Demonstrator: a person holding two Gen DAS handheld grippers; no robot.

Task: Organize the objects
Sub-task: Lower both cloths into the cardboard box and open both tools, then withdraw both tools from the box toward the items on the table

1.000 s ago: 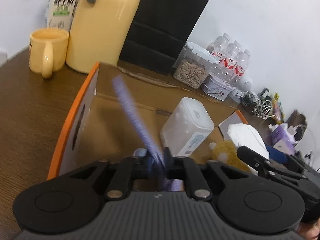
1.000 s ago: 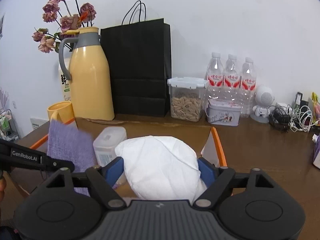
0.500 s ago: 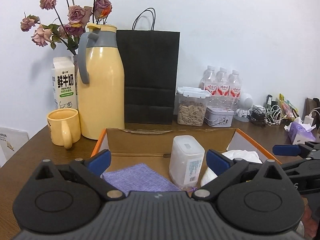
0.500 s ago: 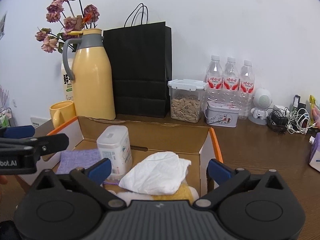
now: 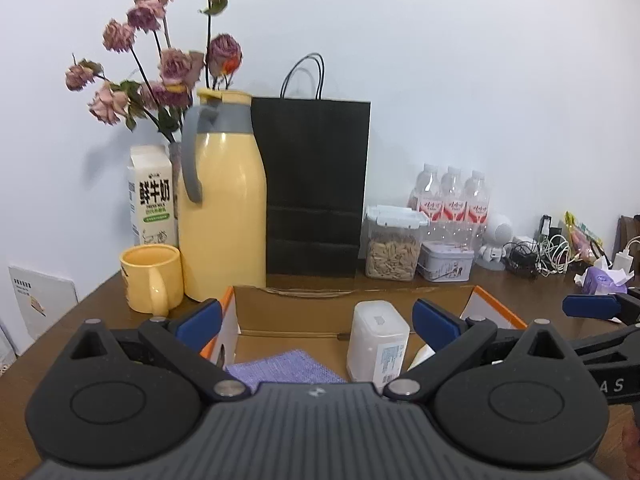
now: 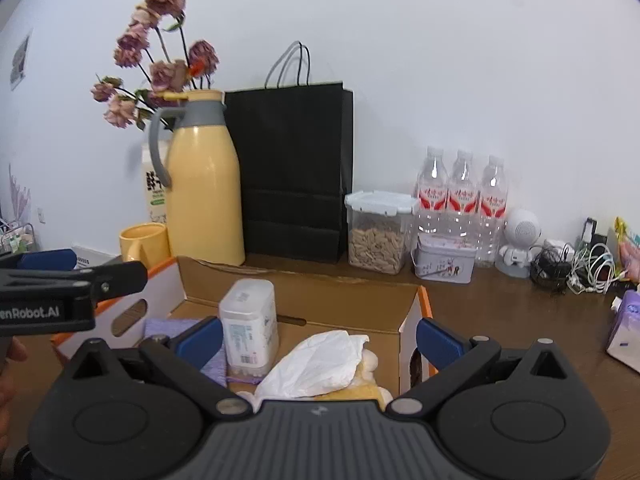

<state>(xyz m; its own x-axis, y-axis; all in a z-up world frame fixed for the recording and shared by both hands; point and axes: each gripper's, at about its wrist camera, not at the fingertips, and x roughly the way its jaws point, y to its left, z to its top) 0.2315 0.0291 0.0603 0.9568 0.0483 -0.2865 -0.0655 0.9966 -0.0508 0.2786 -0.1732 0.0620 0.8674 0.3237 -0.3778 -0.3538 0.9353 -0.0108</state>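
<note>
Left hand-held gripper (image 5: pixel 316 316) and right hand-held gripper (image 6: pixel 320 338) gape wide, empty, above the cardboard box (image 6: pixel 320 292)

Wooden table (image 5: pixel 80 320), cardboard box (image 5: pixel 352 312), mug (image 5: pixel 150 278)

Both claws opened, dropping purple cloth (image 5: pixel 286 366) & white bag (image 6: pixel 316 362) in box (image 6: pixel 352 314).

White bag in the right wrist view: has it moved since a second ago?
Yes. The white bag has dropped from between the jaws into the cardboard box, beside the white container.
</note>
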